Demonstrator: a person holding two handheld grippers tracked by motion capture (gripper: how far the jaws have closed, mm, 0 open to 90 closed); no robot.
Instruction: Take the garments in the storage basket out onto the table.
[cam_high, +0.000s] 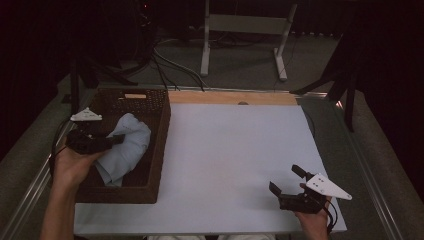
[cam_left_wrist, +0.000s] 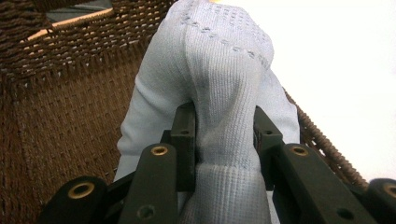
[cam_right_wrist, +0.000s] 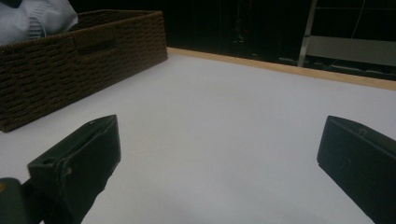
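A pale blue knitted cloth (cam_high: 125, 147) lies bunched inside a dark brown wicker basket (cam_high: 161, 130) at the table's left side. My left gripper (cam_high: 117, 139) is over the basket, shut on a fold of the cloth (cam_left_wrist: 224, 93), which bulges up between its jaws. The basket's woven wall (cam_left_wrist: 70, 102) shows behind the cloth. My right gripper (cam_high: 286, 181) rests low near the table's front right, open wide with nothing between its fingers (cam_right_wrist: 84, 154). From there the basket (cam_right_wrist: 93, 51) stands far left with the cloth (cam_right_wrist: 37, 18) peeking over its rim.
The white table top (cam_high: 235, 155) stretches between basket and right gripper, with a wooden strip (cam_high: 235, 97) along its far edge. Beyond it are a white frame's legs (cam_high: 240, 30), cables and dark stands on the floor.
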